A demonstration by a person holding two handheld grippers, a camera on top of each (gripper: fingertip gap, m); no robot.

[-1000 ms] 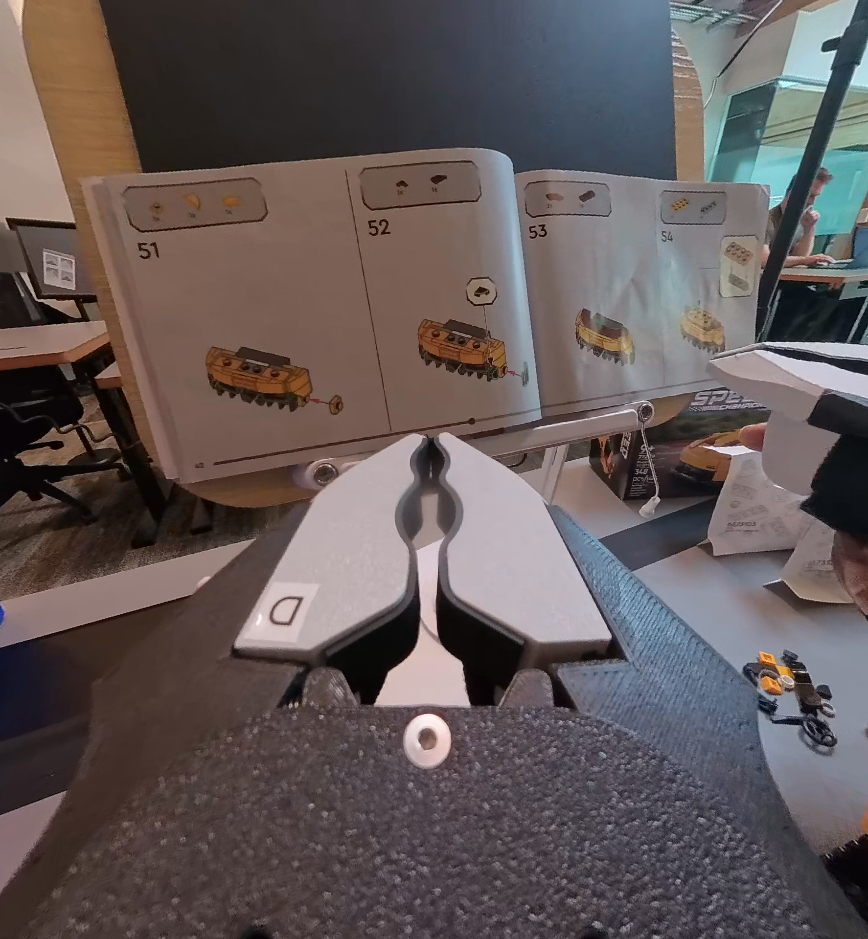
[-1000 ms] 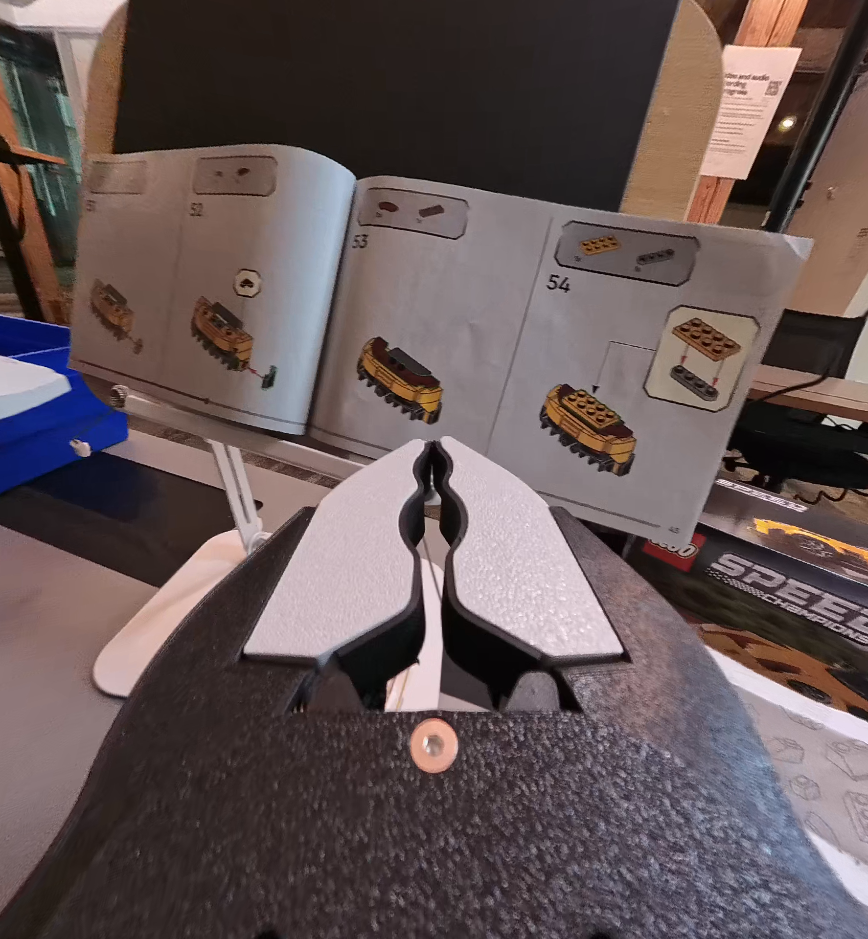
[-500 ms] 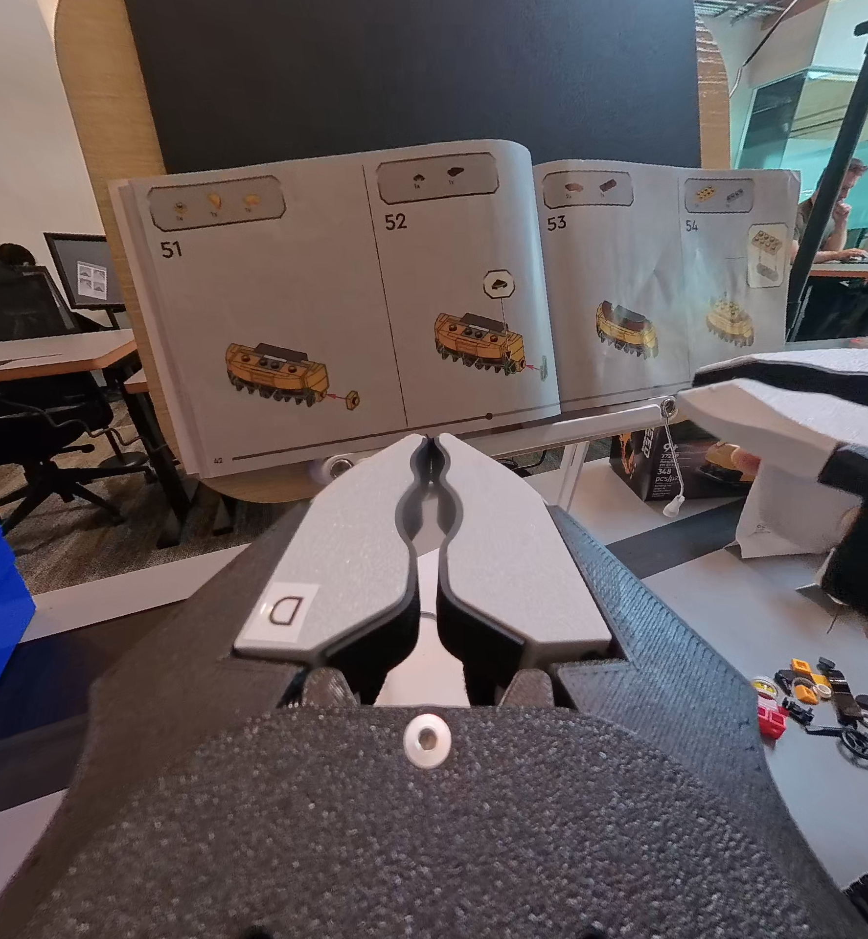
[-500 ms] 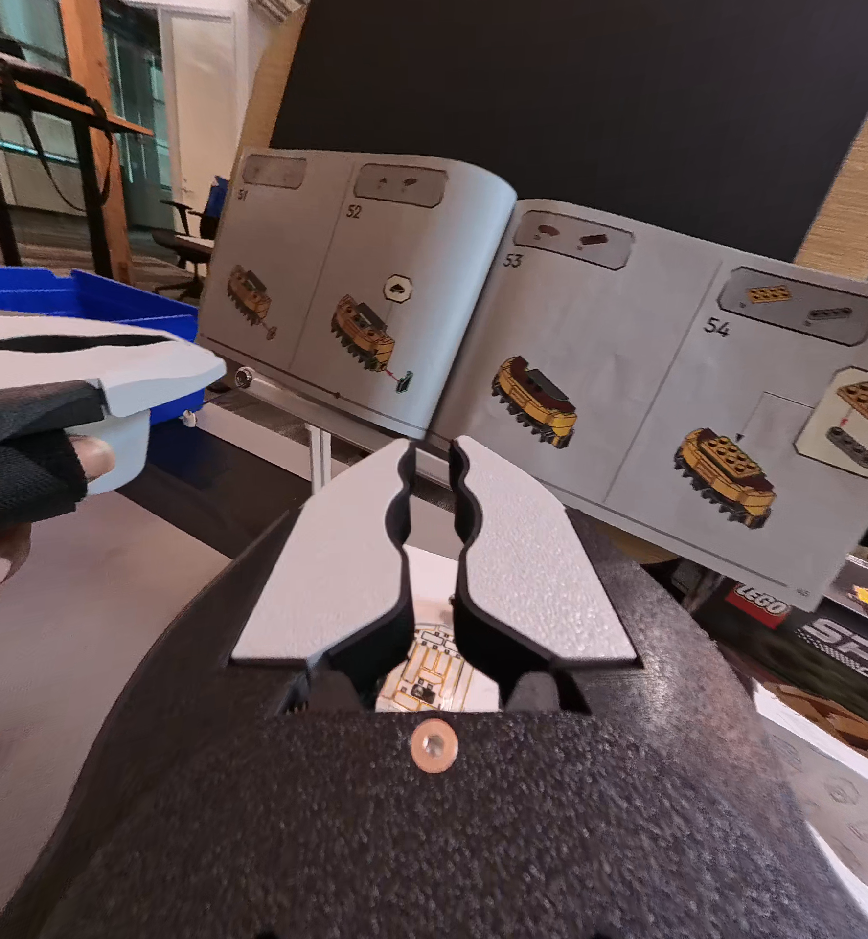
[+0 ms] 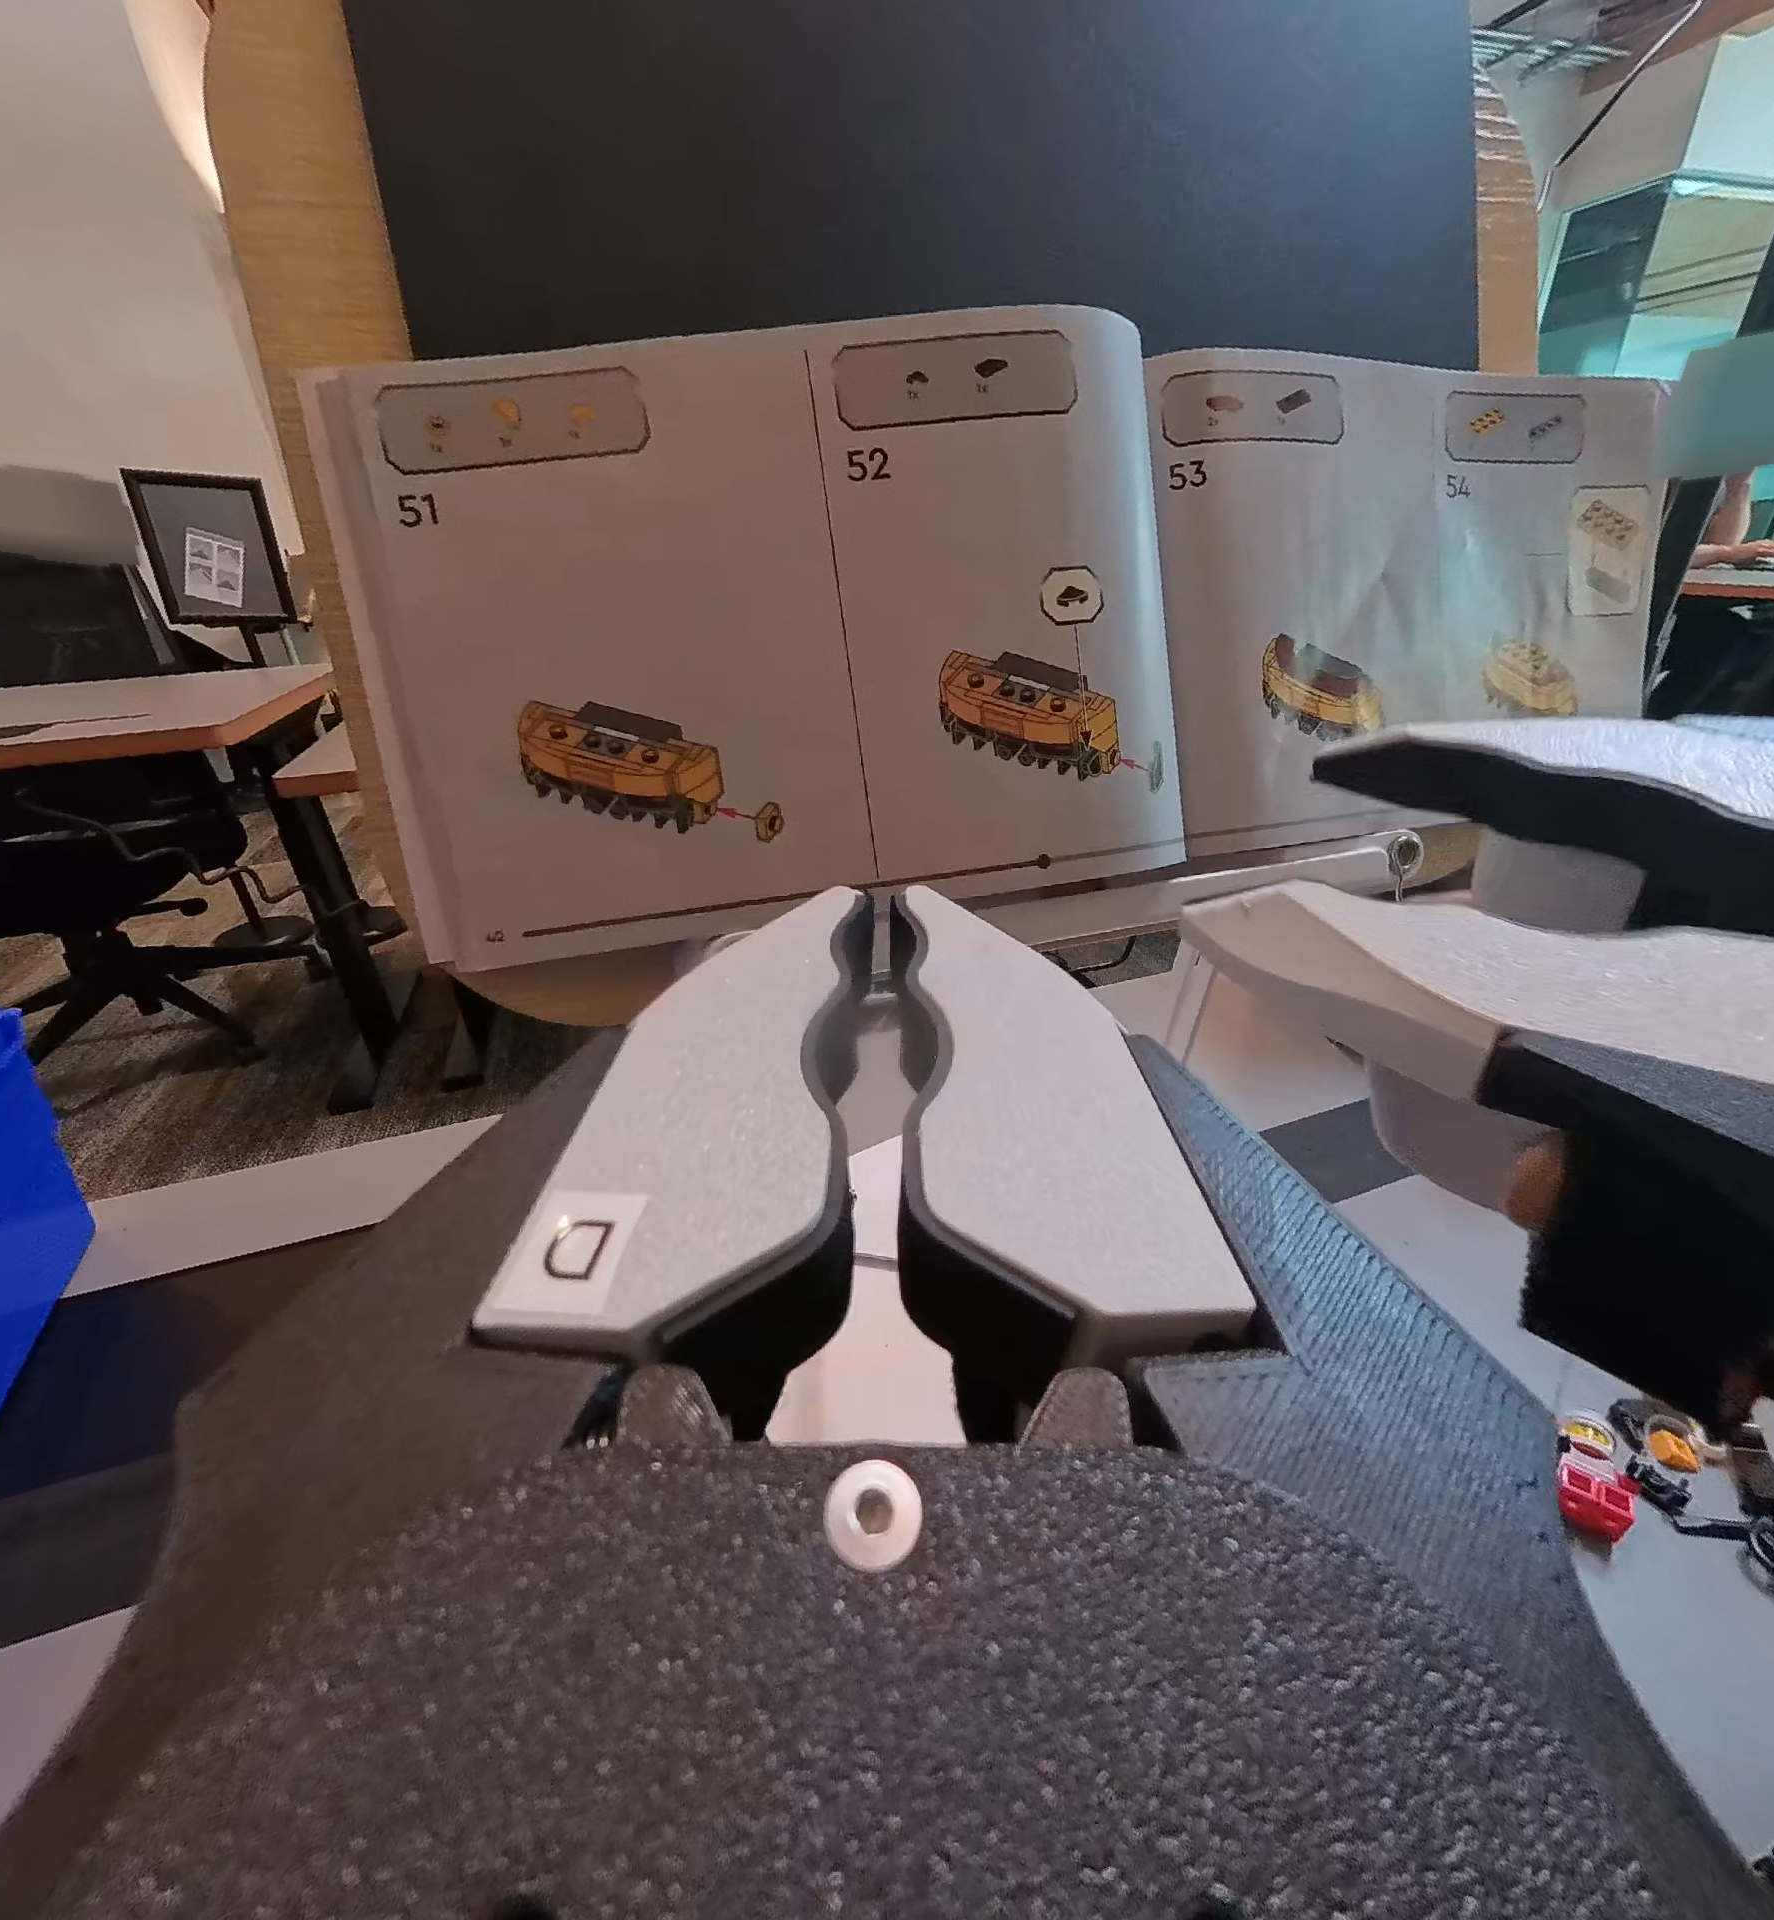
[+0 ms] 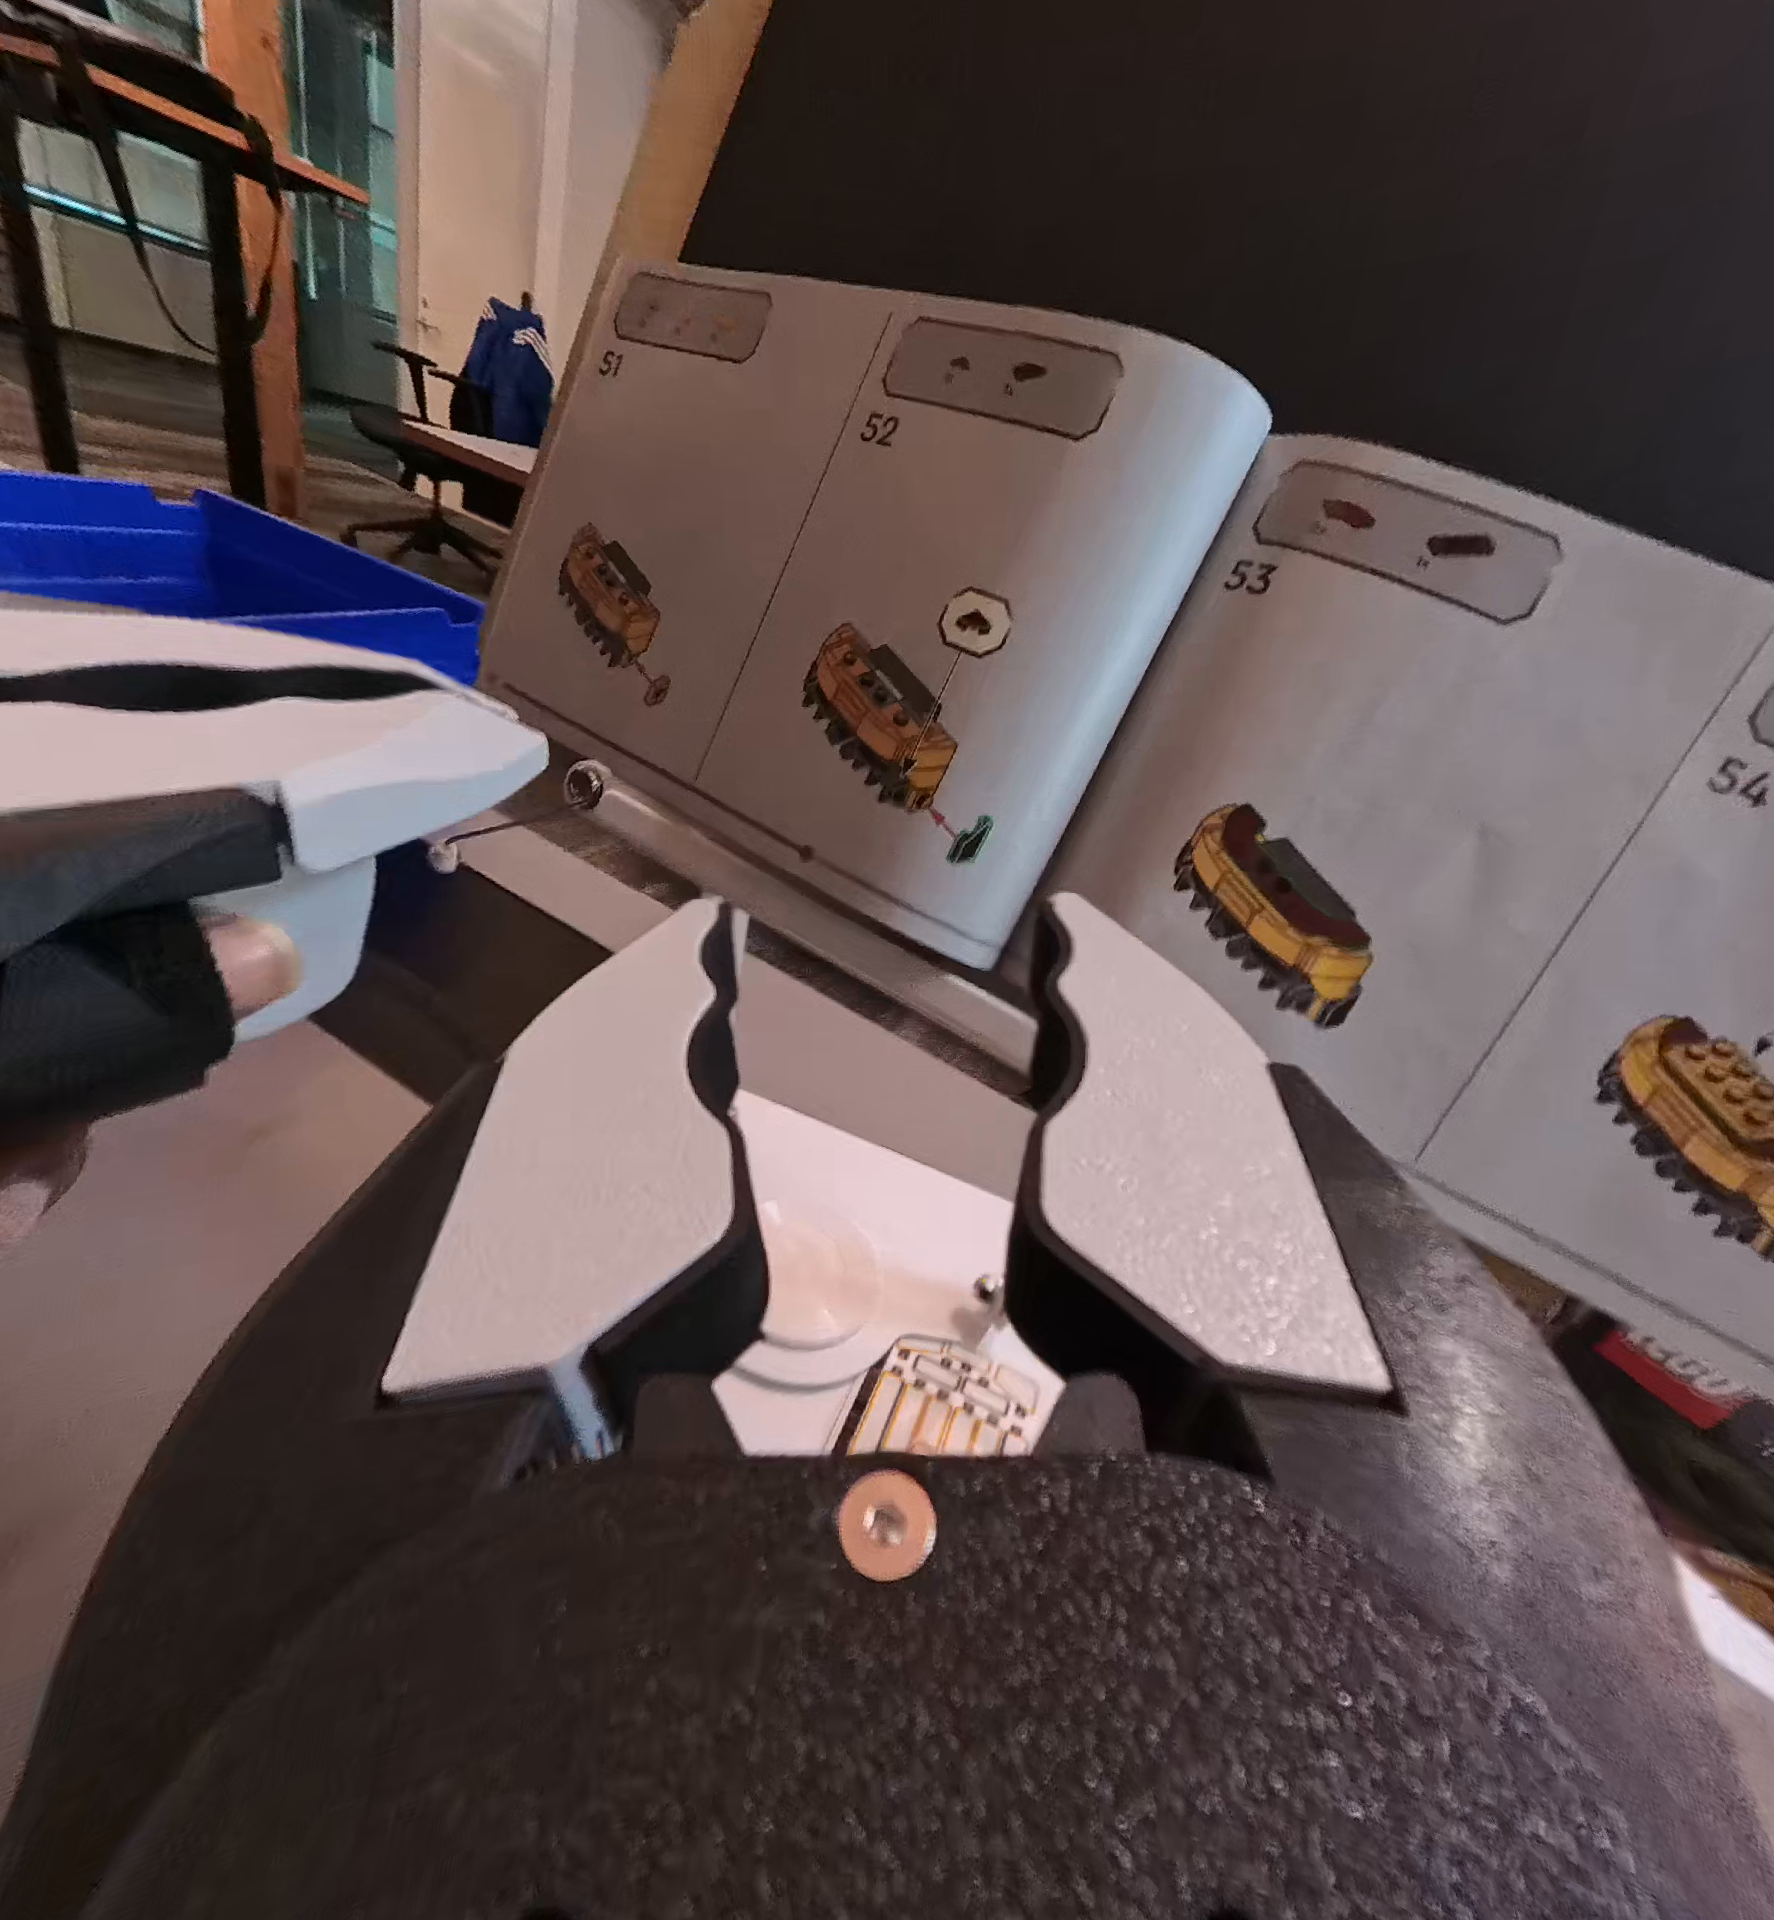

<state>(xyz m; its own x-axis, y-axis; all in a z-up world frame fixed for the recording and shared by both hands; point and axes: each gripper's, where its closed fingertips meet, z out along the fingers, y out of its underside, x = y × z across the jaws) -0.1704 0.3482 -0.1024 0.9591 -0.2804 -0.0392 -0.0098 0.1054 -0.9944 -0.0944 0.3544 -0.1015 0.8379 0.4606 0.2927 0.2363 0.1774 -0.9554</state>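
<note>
On a stand [image 5: 1267,883], one open booklet [image 5: 737,623]

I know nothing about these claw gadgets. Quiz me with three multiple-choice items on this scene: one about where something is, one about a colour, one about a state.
1. Where is the open instruction booklet?
A. Flat on the floor
B. Propped upright on a white stand ahead of both claws
C. Inside the bin

2. What colour is the plastic bin at the left?
A. Blue
B. Green
C. Red

3. How do the two claws stand?
A. Both spread wide
B. Left claw closed to a sliver, right claw spread open
C. Both gripping bricks

Answers:
1 B, the pages stand upright on the stand's ledge.
2 A, its walls are bright blue in both views.
3 B, the left fingertips nearly meet with nothing between them; the right fingers stand well apart, and nothing is pinched.
</note>
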